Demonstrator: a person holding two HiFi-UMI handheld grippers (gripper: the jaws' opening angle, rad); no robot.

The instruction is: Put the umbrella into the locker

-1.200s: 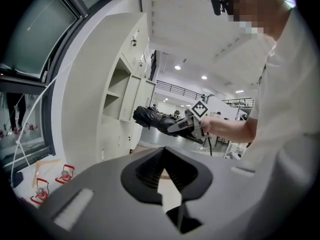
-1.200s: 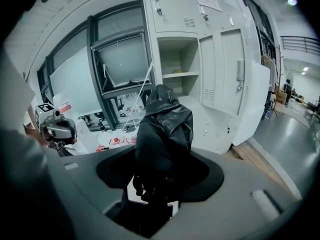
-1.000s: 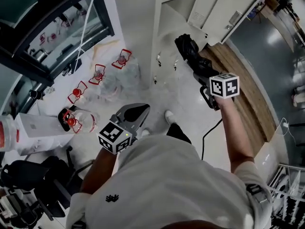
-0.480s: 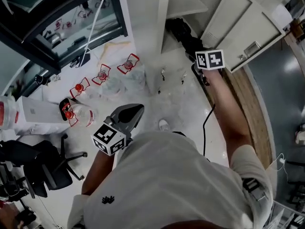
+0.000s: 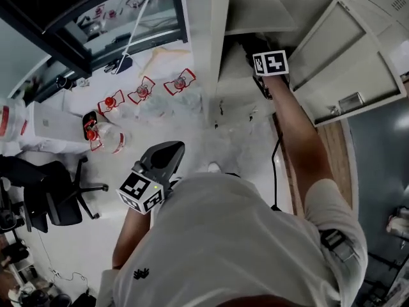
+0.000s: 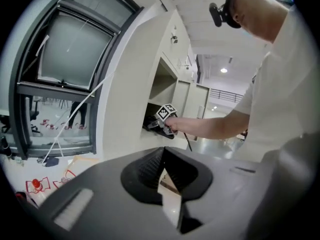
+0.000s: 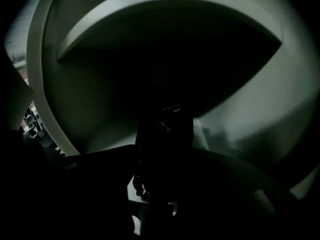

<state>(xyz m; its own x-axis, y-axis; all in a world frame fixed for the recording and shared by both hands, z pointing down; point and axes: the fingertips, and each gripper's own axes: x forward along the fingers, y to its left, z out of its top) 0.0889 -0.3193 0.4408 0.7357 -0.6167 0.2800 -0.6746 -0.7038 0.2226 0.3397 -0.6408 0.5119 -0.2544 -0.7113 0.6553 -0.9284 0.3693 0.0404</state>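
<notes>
The black folded umbrella (image 7: 165, 129) is gripped in my right gripper (image 7: 159, 184), which is shut on it, and its tip reaches into the dark locker compartment (image 7: 100, 89). In the head view my right gripper (image 5: 254, 50) sits at the mouth of the open locker (image 5: 255, 18), and only a dark bit of the umbrella (image 5: 248, 42) shows past the marker cube. The left gripper view shows the umbrella (image 6: 151, 124) going into the locker (image 6: 162, 81). My left gripper (image 5: 167, 153) hangs low by my torso, shut and holding nothing (image 6: 162, 166).
The locker door (image 5: 345, 62) stands swung open to the right. Several water bottles with red handles (image 5: 144, 91) lie on the floor at the left, near a black office chair (image 5: 51, 197). A dark window frame (image 5: 96, 24) is at the upper left. A cable (image 5: 276, 165) hangs below my right arm.
My right arm has stretched forward and carried the umbrella from in front of the locker into its open compartment. The left gripper has barely shifted.
</notes>
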